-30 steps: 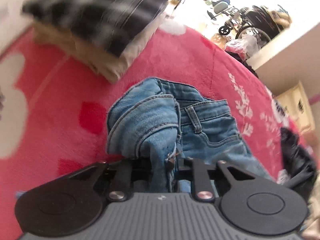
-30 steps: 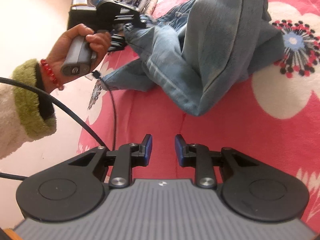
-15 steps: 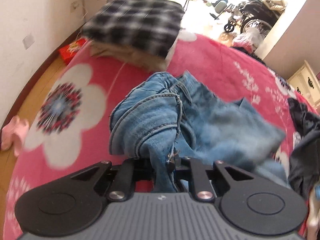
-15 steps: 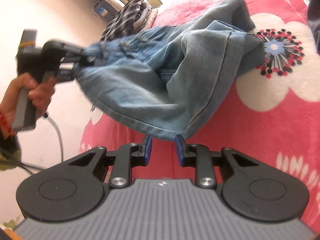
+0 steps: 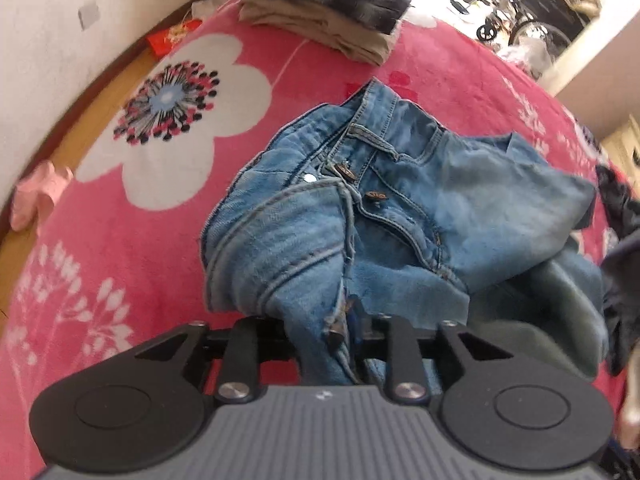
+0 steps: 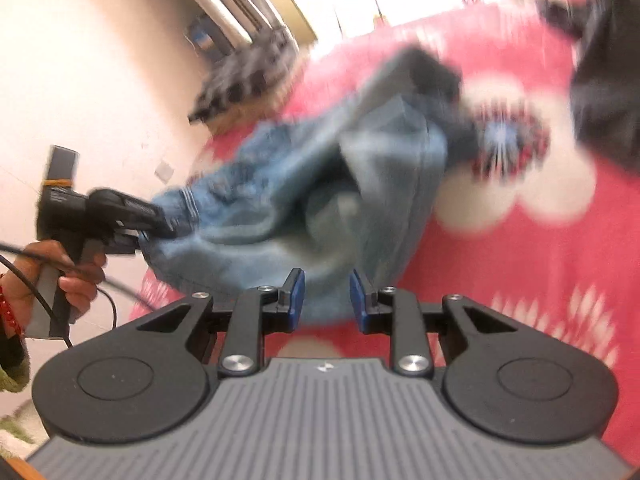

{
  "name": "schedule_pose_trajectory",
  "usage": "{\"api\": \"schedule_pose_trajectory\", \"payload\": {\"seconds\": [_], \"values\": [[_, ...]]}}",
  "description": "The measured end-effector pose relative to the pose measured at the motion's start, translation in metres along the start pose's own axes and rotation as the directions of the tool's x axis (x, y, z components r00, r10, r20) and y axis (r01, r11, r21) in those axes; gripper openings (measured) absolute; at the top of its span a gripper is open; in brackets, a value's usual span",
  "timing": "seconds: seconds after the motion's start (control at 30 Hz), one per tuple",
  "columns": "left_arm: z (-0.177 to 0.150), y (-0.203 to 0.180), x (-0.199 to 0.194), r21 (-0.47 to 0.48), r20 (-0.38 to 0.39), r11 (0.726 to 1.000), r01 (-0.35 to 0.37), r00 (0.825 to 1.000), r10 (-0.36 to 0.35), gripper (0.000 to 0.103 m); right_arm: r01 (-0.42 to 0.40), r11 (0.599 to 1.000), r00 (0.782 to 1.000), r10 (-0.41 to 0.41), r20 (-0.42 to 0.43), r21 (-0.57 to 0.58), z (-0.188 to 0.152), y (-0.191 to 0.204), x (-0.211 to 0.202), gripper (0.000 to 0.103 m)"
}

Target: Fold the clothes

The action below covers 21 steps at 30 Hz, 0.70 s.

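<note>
Moved since a second ago: crumpled blue denim jeans (image 5: 360,216) dragged across the pink floral bed blanket (image 5: 120,240), white flower now at 10 o'clock.

Left gripper (image 5: 340,332): fingers just widened, waistband bunched between them, apparently still held.

Right gripper (image 6: 326,300): fingers apart, empty.

Progress: folded plaid-and-beige stack (image 5: 332,4) at 12 o'clock done; jeans unfolded, fly open.
</note>
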<state>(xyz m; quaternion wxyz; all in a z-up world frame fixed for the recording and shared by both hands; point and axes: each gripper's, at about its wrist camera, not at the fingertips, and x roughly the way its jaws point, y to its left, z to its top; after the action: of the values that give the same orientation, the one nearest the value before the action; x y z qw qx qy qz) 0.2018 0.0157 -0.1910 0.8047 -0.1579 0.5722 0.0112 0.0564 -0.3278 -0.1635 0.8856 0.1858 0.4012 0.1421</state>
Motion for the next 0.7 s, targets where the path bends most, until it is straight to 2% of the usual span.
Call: {"api": "schedule_pose_trajectory", "payload": {"seconds": [0.07, 0.1, 0.17, 0.27, 0.3, 0.33, 0.37, 0.47, 0.57, 0.7], "values": [[0.001, 0.004, 0.002, -0.036, -0.009, 0.999, 0.019, 1.000, -0.019, 0.046, 0.031, 0.998, 0.999, -0.028, 0.040, -0.063, 0.009, 0.008, -0.002, 0.049], [0.002, 0.007, 0.004, -0.053, -0.018, 0.998, 0.031, 0.999, -0.032, 0.049, 0.039, 0.996, 0.998, -0.034, 0.056, -0.085, 0.014, 0.012, -0.003, 0.053], [0.004, 0.012, 0.007, -0.091, -0.033, 0.995, 0.047, 0.998, -0.050, 0.054, 0.042, 0.992, 0.996, -0.033, 0.079, -0.115, 0.023, 0.018, -0.003, 0.053], [0.006, 0.022, 0.015, -0.162, -0.045, 0.985, 0.062, 0.997, -0.070, 0.057, 0.045, 0.985, 0.991, -0.023, 0.131, -0.168, 0.035, 0.029, -0.004, 0.055], [0.006, 0.025, 0.018, -0.184, -0.049, 0.981, 0.064, 0.996, -0.074, 0.057, 0.054, 0.980, 0.989, -0.025, 0.148, -0.193, 0.040, 0.032, -0.001, 0.058], [0.006, 0.028, 0.021, -0.202, -0.051, 0.977, 0.063, 0.996, -0.075, 0.057, 0.059, 0.974, 0.988, -0.026, 0.153, -0.217, 0.046, 0.035, 0.003, 0.068], [0.005, 0.030, 0.022, -0.214, -0.052, 0.975, 0.058, 0.996, -0.071, 0.055, 0.061, 0.969, 0.988, -0.025, 0.151, -0.239, 0.051, 0.037, 0.007, 0.074], [0.005, 0.035, 0.026, -0.233, -0.066, 0.972, 0.034, 0.997, -0.051, 0.039, 0.040, 0.960, 0.988, 0.002, 0.151, -0.276, 0.072, 0.037, 0.020, 0.075], [0.006, 0.040, 0.026, -0.250, -0.068, 0.967, 0.045, 0.996, -0.064, 0.030, 0.005, 0.947, 0.990, 0.041, 0.135, -0.320, 0.106, 0.032, 0.042, 0.075], [0.004, 0.041, 0.024, -0.226, -0.065, 0.972, 0.069, 0.994, -0.086, 0.024, -0.084, 0.919, 0.995, 0.101, 0.025, -0.385, 0.160, 0.030, 0.100, 0.075]]}}
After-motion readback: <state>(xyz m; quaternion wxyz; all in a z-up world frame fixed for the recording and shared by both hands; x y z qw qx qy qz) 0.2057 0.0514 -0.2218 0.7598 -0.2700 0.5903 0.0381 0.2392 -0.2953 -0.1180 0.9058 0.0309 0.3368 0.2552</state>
